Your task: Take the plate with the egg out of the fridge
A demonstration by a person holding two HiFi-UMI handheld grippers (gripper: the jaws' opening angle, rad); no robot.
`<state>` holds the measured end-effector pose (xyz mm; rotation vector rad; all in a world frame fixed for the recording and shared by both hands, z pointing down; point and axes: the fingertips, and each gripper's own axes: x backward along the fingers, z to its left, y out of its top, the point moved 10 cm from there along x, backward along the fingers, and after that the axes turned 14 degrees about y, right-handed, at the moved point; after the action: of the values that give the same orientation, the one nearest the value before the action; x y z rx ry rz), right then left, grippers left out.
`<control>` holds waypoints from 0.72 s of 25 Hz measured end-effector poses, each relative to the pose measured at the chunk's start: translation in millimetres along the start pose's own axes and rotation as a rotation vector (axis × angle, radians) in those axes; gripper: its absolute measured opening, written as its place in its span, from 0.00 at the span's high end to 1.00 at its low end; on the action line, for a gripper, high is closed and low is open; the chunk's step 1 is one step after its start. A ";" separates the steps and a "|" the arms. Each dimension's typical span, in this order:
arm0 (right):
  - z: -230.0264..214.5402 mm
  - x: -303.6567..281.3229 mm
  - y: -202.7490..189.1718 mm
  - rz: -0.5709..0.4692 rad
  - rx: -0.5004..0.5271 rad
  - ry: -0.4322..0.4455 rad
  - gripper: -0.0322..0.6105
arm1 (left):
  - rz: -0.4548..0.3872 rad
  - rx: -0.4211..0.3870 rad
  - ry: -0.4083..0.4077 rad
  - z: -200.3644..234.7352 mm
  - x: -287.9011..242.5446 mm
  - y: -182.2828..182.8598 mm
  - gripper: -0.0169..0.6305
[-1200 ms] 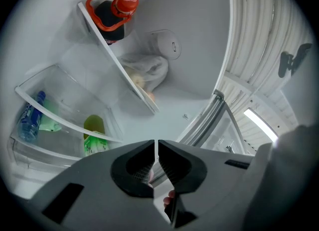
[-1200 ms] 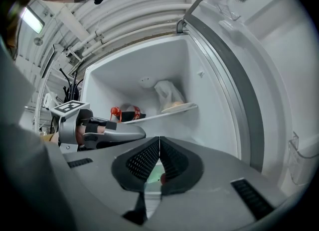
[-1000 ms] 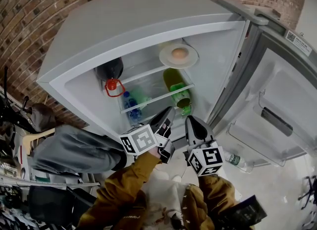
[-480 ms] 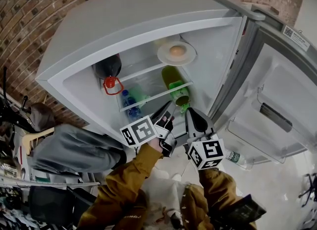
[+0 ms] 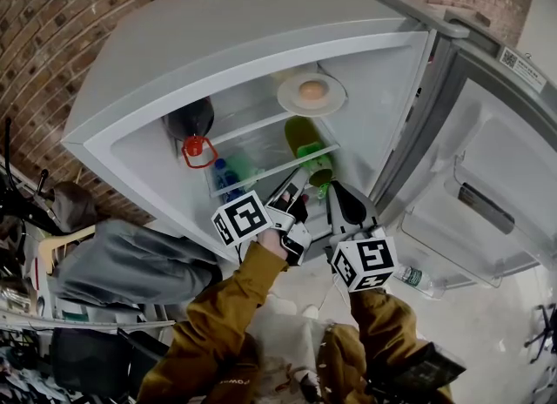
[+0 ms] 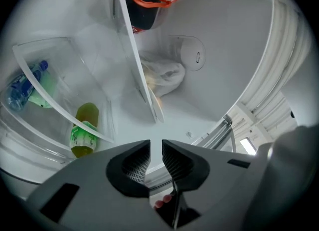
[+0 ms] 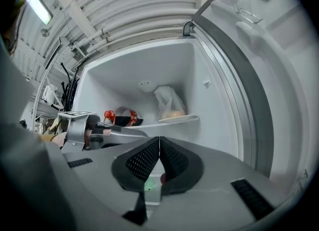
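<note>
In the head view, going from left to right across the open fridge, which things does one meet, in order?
dark bottle with a red cap → small blue bottle → round white plate bearing a brown egg → open white fridge door

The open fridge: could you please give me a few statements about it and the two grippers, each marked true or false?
1. The round white plate with the brown egg lies on the top shelf of the grey fridge. True.
2. The fridge's door is shut. False: it stands open at the right.
3. The left gripper grips the plate. False: its jaws, which have just been opening, stand slightly apart and empty, away from the plate.
4. The right gripper has its jaws together, holding nothing. True.
5. The green plastic bottle lies above the plate. False: it lies on the shelf below.
6. The dark bottle with a red cap shares the plate's shelf. True.
</note>
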<state>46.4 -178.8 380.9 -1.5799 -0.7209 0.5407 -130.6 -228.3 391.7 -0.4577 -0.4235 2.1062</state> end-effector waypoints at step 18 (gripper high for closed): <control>-16.8 -20.8 11.2 -0.004 0.043 -0.011 0.94 | -0.042 0.201 -0.169 -11.2 -32.5 16.0 0.81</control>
<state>45.3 -205.9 370.8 -1.5361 -0.7164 0.5591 -120.0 -262.7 379.7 -0.1536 -0.3100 2.1277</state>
